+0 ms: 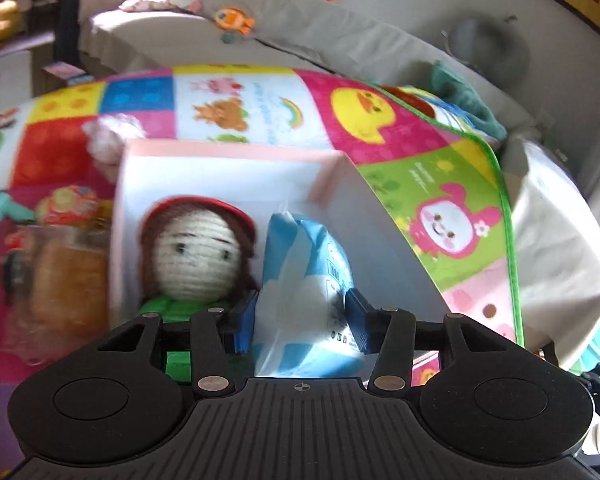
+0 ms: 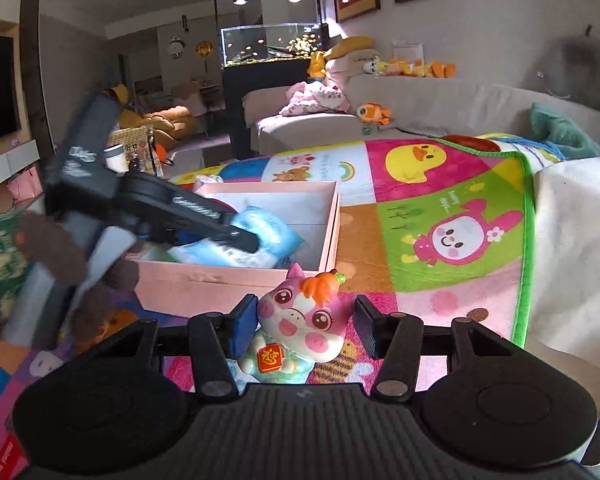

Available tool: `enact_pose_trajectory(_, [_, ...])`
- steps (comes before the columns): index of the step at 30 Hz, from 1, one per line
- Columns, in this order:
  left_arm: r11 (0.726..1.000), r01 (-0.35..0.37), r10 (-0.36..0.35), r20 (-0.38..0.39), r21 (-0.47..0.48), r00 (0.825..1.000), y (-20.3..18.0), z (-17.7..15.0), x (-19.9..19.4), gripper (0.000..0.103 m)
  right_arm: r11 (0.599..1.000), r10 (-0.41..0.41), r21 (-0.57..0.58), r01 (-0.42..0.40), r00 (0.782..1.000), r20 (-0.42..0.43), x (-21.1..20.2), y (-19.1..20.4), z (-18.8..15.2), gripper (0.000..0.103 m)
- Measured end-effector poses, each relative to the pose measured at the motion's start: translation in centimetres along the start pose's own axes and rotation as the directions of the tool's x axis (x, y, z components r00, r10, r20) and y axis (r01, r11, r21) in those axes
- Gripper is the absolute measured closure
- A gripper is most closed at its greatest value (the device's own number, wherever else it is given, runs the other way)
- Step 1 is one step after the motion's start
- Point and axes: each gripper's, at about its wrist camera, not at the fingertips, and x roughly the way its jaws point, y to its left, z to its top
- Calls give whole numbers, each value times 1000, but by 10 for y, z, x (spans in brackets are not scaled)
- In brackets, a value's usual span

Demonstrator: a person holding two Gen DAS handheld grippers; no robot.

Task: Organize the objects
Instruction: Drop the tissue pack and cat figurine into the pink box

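Note:
A pink open box [image 2: 236, 284] sits on a colourful play mat [image 2: 440, 184]. My left gripper [image 1: 300, 320] is shut on a blue and white soft packet [image 1: 312, 280] and holds it inside the box [image 1: 340, 184], beside a knitted doll [image 1: 196, 256] with a red cap that lies in the box. The right wrist view shows the left gripper [image 2: 244, 240] over the packet [image 2: 256, 236]. My right gripper [image 2: 304, 324] is open around a pink pig toy [image 2: 300, 324] with an orange carrot on its head, in front of the box; the right finger stands apart from it.
A wrapped orange snack [image 1: 68, 284] and small toys lie left of the box. A grey sofa [image 2: 420, 100] with plush toys runs behind the mat. A fish tank [image 2: 272, 44] stands at the back. A white cloth [image 2: 576, 240] lies at the mat's right edge.

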Motion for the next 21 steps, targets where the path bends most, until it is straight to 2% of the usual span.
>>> enact_pose_trajectory(5, [998, 31, -25, 112, -56, 993, 20, 0, -52, 55, 1000, 18, -21, -18, 1000, 11, 15, 6, 12, 51])
enact_pose_trajectory(8, [995, 55, -41, 161, -79, 986, 33, -14, -85, 55, 999, 17, -40, -17, 1000, 16, 29, 12, 28, 51])
enact_pose_trajectory(10, [997, 40, -27, 192, -69, 981, 38, -27, -103, 55, 997, 13, -71, -11, 1000, 28, 42, 19, 39, 51])
enact_pose_trajectory(14, [997, -68, 77, 248, -44, 966, 56, -49, -128, 55, 992, -17, -125, 19, 1000, 19, 80, 29, 57, 51])
enact_pose_trajectory(17, [987, -147, 161, 272, -70, 949, 79, -58, -143, 55, 992, -23, -128, 16, 998, -55, 107, 31, 58, 51])
enact_pose_trajectory(19, [975, -199, 220, 271, -103, 937, 98, -62, -149, 55, 992, -37, -125, 24, 995, -96, 114, 33, 52, 47])
enact_pose_trajectory(21, [962, -227, 258, 238, -150, 936, 119, -66, -151, 55, 991, -39, -128, 26, 993, -108, 110, 36, 46, 40])
